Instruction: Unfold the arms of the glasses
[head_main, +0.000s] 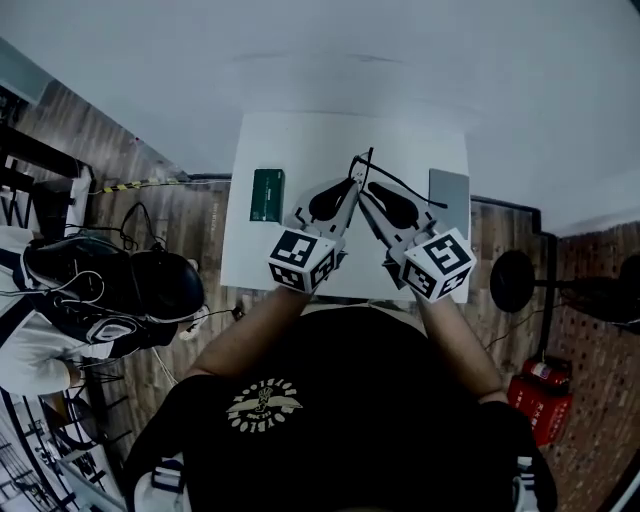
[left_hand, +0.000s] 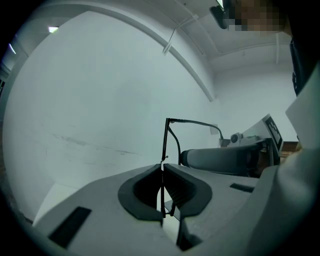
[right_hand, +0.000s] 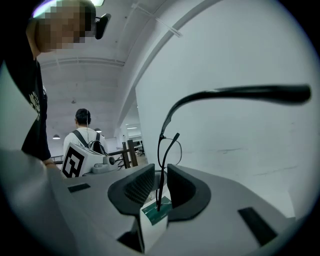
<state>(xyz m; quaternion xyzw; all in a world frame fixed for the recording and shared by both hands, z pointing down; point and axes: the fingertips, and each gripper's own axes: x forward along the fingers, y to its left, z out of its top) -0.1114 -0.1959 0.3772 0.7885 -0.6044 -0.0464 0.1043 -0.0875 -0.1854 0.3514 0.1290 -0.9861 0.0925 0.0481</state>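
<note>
Left tongs (left_hand: 162, 172) clamp the glasses (left_hand: 165, 142) above the tabletop (head_main: 300, 140) as anchor; right tongs (right_hand: 160, 172), narrowly apart, straddle them, likely to swing an arm.

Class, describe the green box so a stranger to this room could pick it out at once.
Look at the white table. Near its left edge, left of the held glasses, lies a small dark green box; the only other flat thing, a grey slab, lies at the right edge.
</note>
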